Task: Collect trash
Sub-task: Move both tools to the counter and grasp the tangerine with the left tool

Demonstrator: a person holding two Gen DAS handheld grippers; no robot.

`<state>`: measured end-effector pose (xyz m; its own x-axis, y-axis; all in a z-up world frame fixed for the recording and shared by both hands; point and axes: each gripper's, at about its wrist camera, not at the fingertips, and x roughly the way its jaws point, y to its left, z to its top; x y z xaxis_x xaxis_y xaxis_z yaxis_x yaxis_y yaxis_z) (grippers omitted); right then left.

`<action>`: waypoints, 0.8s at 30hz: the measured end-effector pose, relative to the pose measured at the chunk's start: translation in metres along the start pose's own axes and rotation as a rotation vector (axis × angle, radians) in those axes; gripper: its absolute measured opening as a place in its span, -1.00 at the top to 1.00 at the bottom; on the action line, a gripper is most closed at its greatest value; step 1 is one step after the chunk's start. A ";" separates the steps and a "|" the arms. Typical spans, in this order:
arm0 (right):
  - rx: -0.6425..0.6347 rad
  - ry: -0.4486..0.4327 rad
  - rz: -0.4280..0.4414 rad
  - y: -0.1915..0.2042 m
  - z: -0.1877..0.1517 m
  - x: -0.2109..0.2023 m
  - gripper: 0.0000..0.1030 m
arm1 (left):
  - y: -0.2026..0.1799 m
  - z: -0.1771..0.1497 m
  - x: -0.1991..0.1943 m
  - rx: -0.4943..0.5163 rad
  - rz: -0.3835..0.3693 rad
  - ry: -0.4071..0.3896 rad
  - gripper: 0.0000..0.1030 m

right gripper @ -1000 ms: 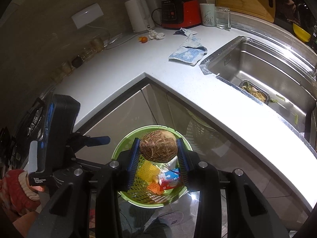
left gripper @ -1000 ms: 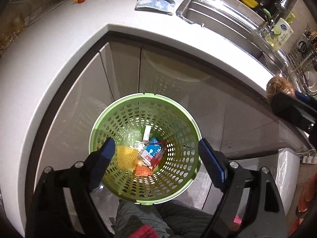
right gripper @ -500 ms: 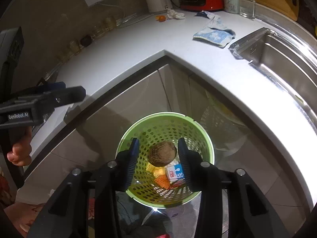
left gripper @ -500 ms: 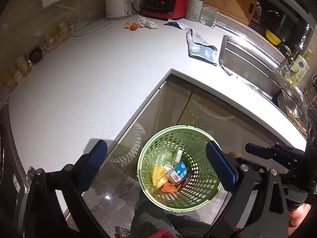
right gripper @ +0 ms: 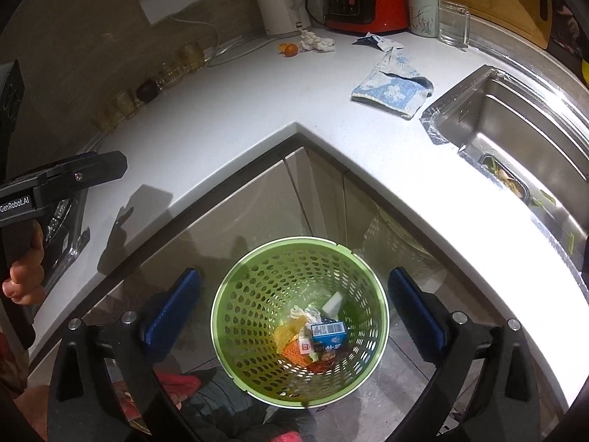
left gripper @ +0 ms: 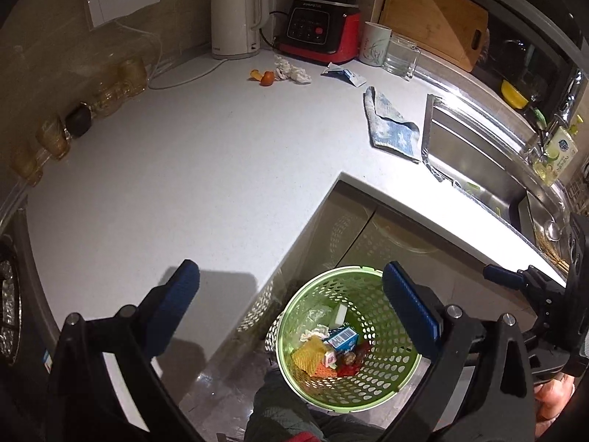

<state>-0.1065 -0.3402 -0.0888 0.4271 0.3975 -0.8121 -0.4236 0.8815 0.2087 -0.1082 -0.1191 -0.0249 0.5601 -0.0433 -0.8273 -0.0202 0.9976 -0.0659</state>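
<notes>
Both my grippers hover over a green trash basket [right gripper: 300,316] on the floor.
My left gripper [left gripper: 294,305] and right gripper [right gripper: 294,304] hold their jaws wide apart, empty; crumpled tissue [left gripper: 292,70] lies far across the counter [left gripper: 184,169].

one green basket [right gripper: 257,294], one kettle [left gripper: 235,14], one blender [left gripper: 320,25], one dishcloth [left gripper: 390,129], two cups [left gripper: 375,44].

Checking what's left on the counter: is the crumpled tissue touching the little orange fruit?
Apart. In the left wrist view a strip of bare white counter shows between the crumpled tissue and the little orange fruit; the right wrist view shows the same gap.
</notes>
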 end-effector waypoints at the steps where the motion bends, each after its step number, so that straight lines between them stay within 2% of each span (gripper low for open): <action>1: 0.007 -0.003 -0.004 -0.002 0.004 0.001 -0.95 | 0.001 0.005 0.002 0.008 0.002 -0.002 -0.85; 10: 0.060 -0.018 -0.046 -0.017 0.058 0.022 -0.95 | 0.019 0.073 0.045 0.068 -0.001 -0.039 -0.85; 16: 0.079 -0.046 -0.085 -0.027 0.110 0.044 -0.95 | 0.033 0.130 0.096 0.110 -0.009 -0.072 -0.85; 24: 0.078 -0.071 -0.173 -0.042 0.178 0.080 -0.95 | 0.042 0.208 0.179 0.110 -0.033 -0.103 -0.85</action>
<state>0.0876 -0.3003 -0.0654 0.5445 0.2534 -0.7996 -0.2775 0.9540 0.1134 0.1636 -0.0737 -0.0591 0.6410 -0.0764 -0.7638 0.0875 0.9958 -0.0262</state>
